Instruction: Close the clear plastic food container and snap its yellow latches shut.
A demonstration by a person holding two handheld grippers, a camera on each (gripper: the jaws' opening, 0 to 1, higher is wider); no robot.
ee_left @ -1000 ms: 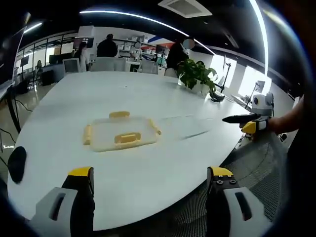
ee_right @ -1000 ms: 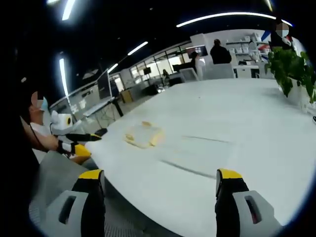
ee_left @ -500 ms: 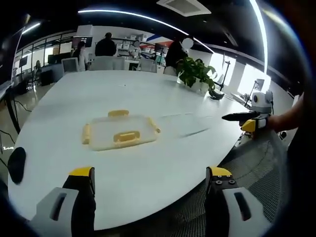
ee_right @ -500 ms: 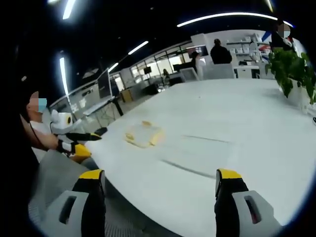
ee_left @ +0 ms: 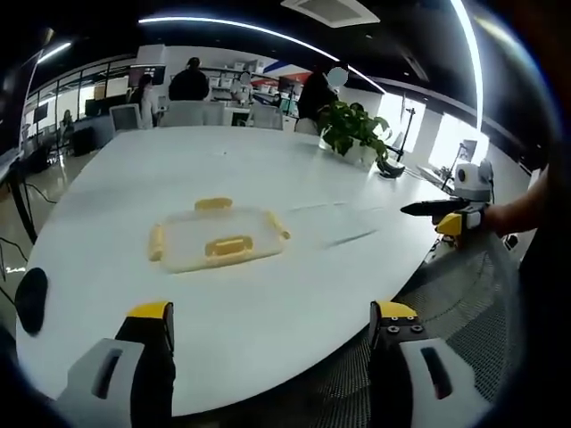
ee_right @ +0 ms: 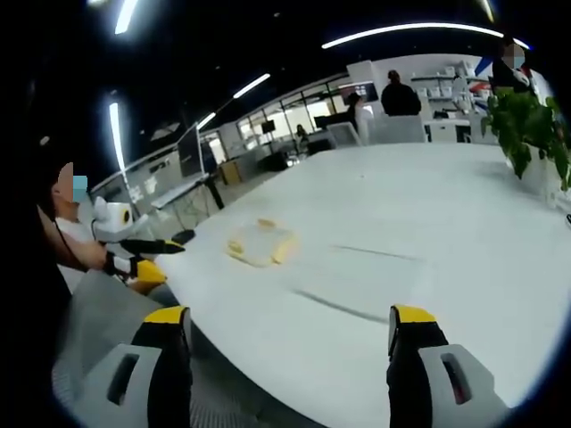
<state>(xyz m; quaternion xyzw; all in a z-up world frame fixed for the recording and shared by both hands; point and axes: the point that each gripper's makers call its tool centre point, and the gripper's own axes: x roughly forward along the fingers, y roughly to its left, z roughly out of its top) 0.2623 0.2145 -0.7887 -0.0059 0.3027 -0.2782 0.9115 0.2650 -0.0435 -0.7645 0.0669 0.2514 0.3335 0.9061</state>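
A clear plastic food container (ee_left: pixel 217 237) with yellow latches lies flat on the white table (ee_left: pixel 268 160), its lid on top. My left gripper (ee_left: pixel 272 325) hangs open at the table's near edge, well short of the container. In the right gripper view the same container (ee_right: pixel 260 244) looks small at the left of the table (ee_right: pixel 428 223), and my right gripper (ee_right: pixel 287 328) is open over the near edge, far from it. Each gripper also shows in the other's view: the right gripper (ee_left: pixel 451 217) at the right, the left gripper (ee_right: pixel 143 259) at the left.
A potted green plant (ee_left: pixel 355 134) stands at the far right of the table. Chairs (ee_left: pixel 192 114) and several people are beyond the far end. A grey mesh chair seat (ee_left: pixel 464 303) lies below the table edge, and a black object (ee_left: pixel 31 299) sits low on the left.
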